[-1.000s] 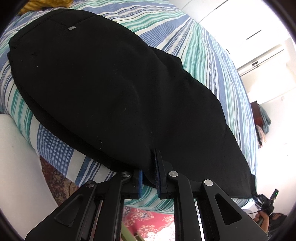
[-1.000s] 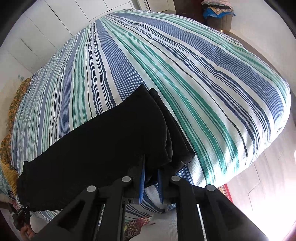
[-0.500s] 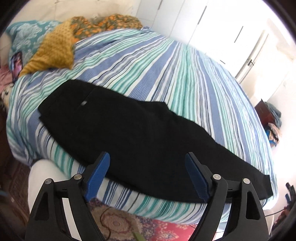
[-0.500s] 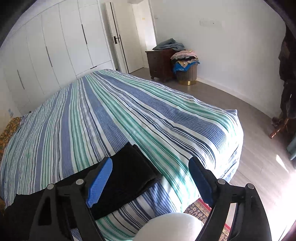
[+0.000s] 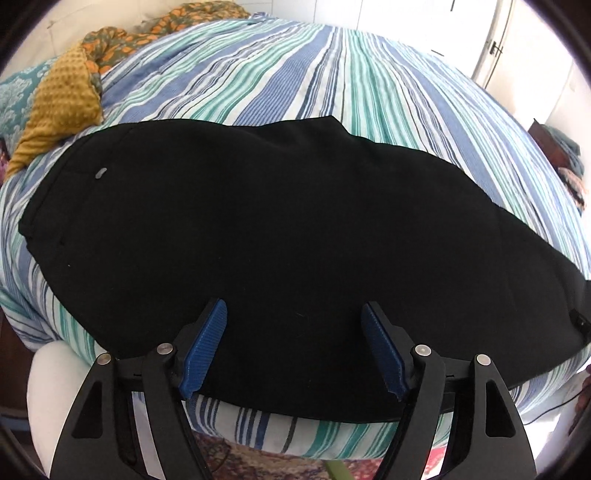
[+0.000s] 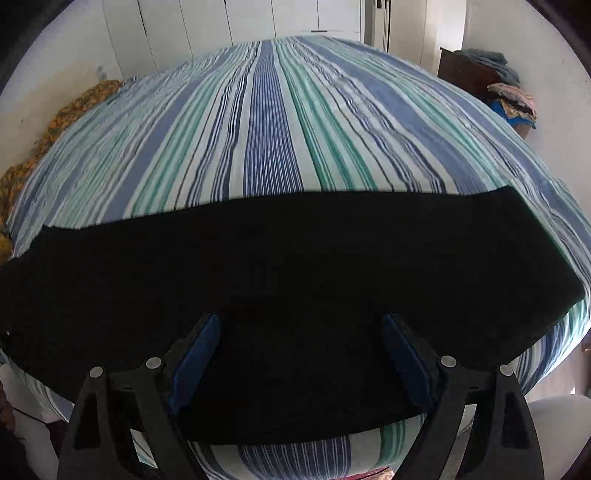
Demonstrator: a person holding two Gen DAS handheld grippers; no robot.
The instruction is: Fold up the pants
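Observation:
Black pants (image 5: 295, 221) lie flat along the near edge of the striped bed (image 5: 369, 74), waist and button (image 5: 100, 172) to the left, leg ends to the right. My left gripper (image 5: 293, 308) hovers over the seat and thigh area near the front edge. Its jaws are wide apart and closing, with only flat cloth below them and nothing pinched. In the right wrist view the pants' legs (image 6: 295, 258) run across the bed (image 6: 269, 129). My right gripper (image 6: 300, 319) stands open above them, blue pads clear of the cloth.
A mustard blanket (image 5: 62, 110) and an orange-patterned cloth (image 5: 147, 29) lie at the head of the bed. White wardrobe doors (image 6: 221, 22) stand behind it. A dark dresser (image 6: 465, 70) piled with clothes sits at the right. A patterned rug (image 5: 258, 465) lies below.
Both grippers were shut on the pants' near edge, then let go and drew back. Now both hang wide over the flat pants, and the right one has shifted from the leg ends towards the middle.

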